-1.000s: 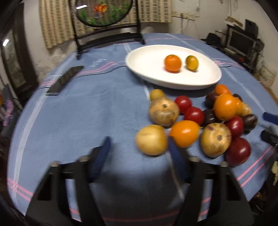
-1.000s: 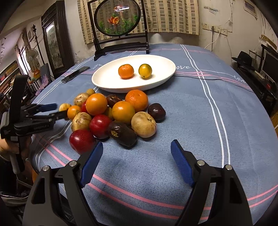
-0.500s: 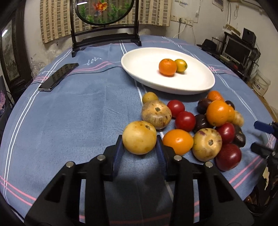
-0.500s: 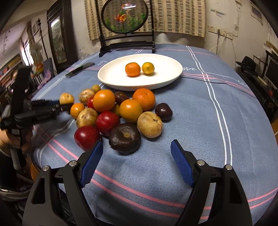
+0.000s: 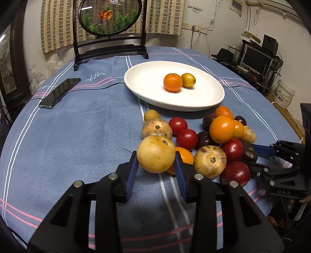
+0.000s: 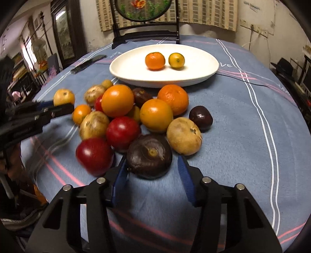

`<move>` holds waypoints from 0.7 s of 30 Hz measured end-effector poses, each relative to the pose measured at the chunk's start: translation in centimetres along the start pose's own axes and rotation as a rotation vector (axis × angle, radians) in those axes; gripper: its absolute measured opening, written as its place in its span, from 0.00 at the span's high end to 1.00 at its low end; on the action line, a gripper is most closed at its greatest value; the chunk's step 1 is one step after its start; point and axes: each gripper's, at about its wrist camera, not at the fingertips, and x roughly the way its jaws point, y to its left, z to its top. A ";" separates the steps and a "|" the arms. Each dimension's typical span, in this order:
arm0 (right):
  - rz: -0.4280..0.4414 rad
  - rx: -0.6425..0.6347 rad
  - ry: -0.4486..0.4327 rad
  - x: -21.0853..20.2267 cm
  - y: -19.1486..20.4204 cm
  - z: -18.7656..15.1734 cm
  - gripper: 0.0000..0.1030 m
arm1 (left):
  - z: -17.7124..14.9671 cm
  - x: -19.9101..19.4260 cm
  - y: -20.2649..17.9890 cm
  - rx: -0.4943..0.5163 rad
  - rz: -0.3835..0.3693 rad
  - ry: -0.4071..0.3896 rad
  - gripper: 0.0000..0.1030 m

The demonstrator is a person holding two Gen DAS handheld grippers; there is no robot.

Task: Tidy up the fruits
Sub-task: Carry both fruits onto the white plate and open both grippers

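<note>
My left gripper (image 5: 156, 167) is shut on a round tan-yellow fruit (image 5: 155, 153) and holds it above the cloth, at the left edge of the fruit pile (image 5: 210, 140). It also shows in the right wrist view (image 6: 63, 96). My right gripper (image 6: 152, 171) is open, its jaws either side of a dark brown-purple fruit (image 6: 149, 155) at the pile's near edge; the left pad (image 6: 121, 175) is close to it, the right pad stands apart. The white oval plate (image 5: 147, 85) holds an orange (image 5: 172, 82) and a small yellow citrus (image 5: 188, 80).
A black phone (image 5: 60, 92) lies at the left of the blue cloth. A dark wooden stand with a round painted screen (image 5: 108, 17) stands behind the plate. A red fruit (image 6: 94, 154) sits just left of my right gripper. Shelves and monitors stand beyond the table's right edge.
My left gripper closed on the tan-yellow fruit and lifted it. My right gripper moved forward onto the dark fruit and narrowed its jaws.
</note>
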 end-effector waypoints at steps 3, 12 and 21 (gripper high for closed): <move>0.015 0.008 -0.005 0.1 0.0 0.1 0.56 | 0.1 0.0 0.1 -0.006 -0.001 0.001 0.64; 0.081 0.004 -0.051 -2.9 -0.2 -0.1 0.56 | 0.3 -0.7 0.3 -0.009 -0.002 -0.013 0.64; 0.052 0.042 -0.220 -7.2 -1.8 3.3 0.56 | 3.2 -1.7 -0.4 0.019 -0.014 -0.065 0.64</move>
